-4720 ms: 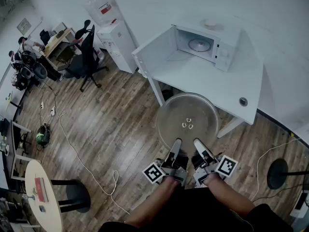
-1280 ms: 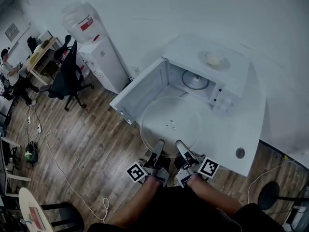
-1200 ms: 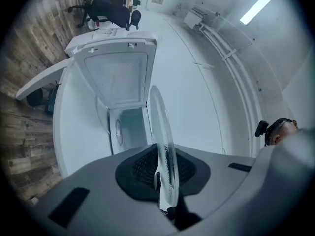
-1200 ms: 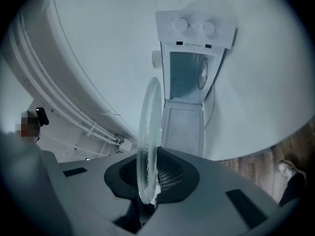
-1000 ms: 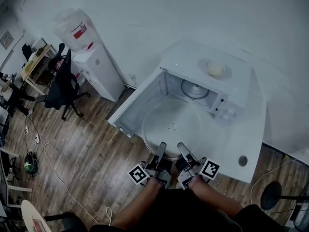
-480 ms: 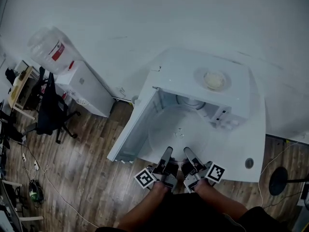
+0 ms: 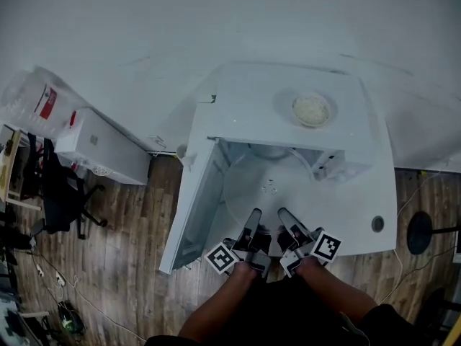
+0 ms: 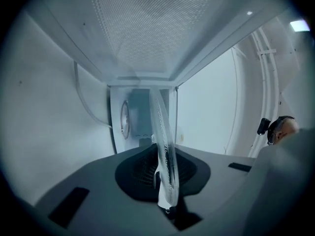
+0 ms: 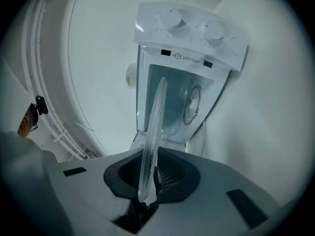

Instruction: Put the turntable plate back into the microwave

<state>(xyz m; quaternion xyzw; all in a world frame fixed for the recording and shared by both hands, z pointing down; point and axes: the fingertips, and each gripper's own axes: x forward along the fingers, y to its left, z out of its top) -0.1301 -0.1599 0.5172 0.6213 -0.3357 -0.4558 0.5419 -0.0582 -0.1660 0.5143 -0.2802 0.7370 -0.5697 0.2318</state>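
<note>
Pale wood planks [image 7: 130, 222] cover the floor under a plain white wall [image 7: 144, 20], and a smooth white table [image 7: 364, 200] stands against it. On the table sits a boxy white microwave [image 7: 252, 107] with its door [image 7: 189, 207] swung wide to the left in the head view. A shallow round bowl [image 7: 312, 110] rests on the microwave's flat top, holding something pale and crumbly (what it is cannot be told).

The turntable plate [image 7: 270, 182] is a clear glass disc with small raised nubs at its middle. It lies roughly level, its far part inside the open cavity and its near rim sticking out toward the person.

The left gripper [image 7: 253, 218] pinches that near rim, its grey fingers closed on the ribbed glass edge, which shows edge-on in the left gripper view. The right gripper [image 7: 284, 217], just beside it, has the same rim between its fingers. Its jaws have just been opening a little, yet the glass remains nipped between the pads. Each gripper carries a cube with black-and-white square markers.

Two round knobs [image 9: 172, 18] sit on the control panel, with small black labels too fine to read.

At the left stand a white water dispenser [image 7: 101, 150], its clear bottle [image 7: 32, 99] bearing a red label (unreadable), and a black office chair [image 7: 61, 197].
</note>
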